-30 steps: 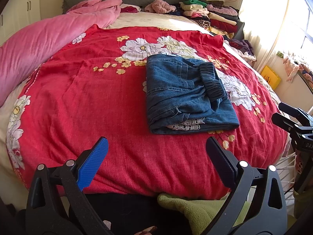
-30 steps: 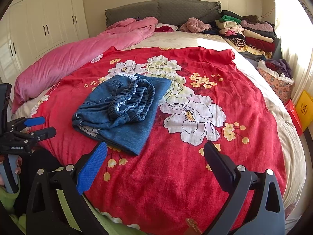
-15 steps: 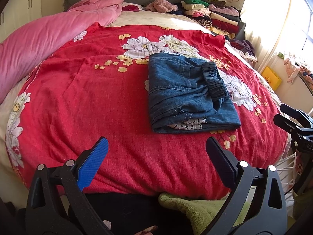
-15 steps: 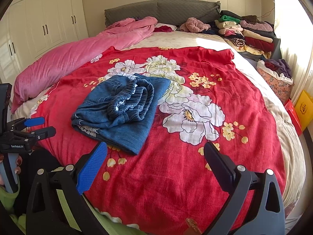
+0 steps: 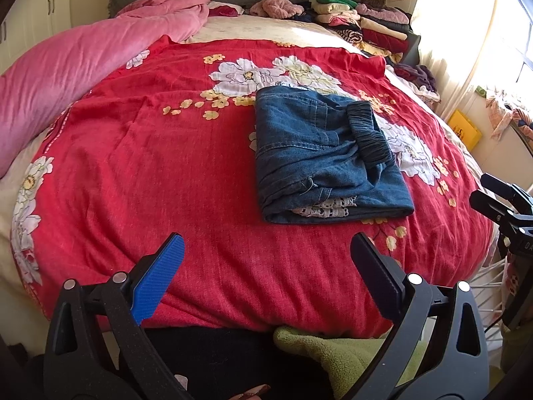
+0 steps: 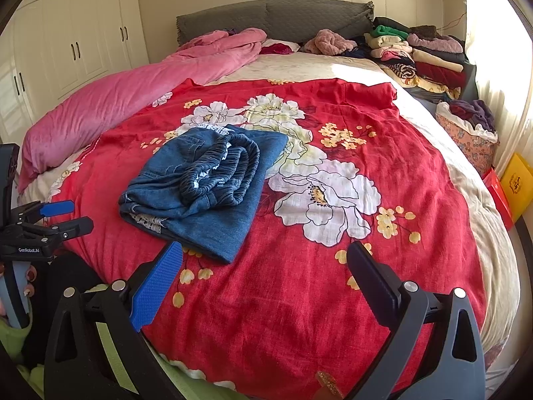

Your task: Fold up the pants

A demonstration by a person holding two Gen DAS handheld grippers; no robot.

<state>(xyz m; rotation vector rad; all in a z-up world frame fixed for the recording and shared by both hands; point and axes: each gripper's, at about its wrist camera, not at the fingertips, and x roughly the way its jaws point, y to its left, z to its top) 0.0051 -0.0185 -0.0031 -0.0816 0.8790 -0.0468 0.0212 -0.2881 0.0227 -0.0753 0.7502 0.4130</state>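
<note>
The denim pants (image 5: pixel 328 160) lie folded into a compact bundle on the red floral bedspread (image 5: pixel 160 166), toward its near edge and well short of the far edge, with the gathered elastic waistband on top. The right wrist view looks into the waistband's looped folds and shows white lace at both the far and near ends of the bundle; the left wrist view shows only a lace strip peeking from the near fold, plus the flat stitched side panel. The left gripper (image 5: pixel 266 260) hangs over the near edge of the bedspread, jaws spread wide and gripping nothing; the right gripper (image 6: pixel 265 266) sits likewise wide apart and bare, just beside the bundle's near corner. Each view catches the other gripper at its margin. A pink duvet (image 6: pixel 133 100) is heaped along the left side of the bed, stacked folded clothes (image 6: pixel 416 56) sit at the far right corner by the grey headboard (image 6: pixel 273 16), and only the right view shows the cream wardrobe doors (image 6: pixel 73 43).
</note>
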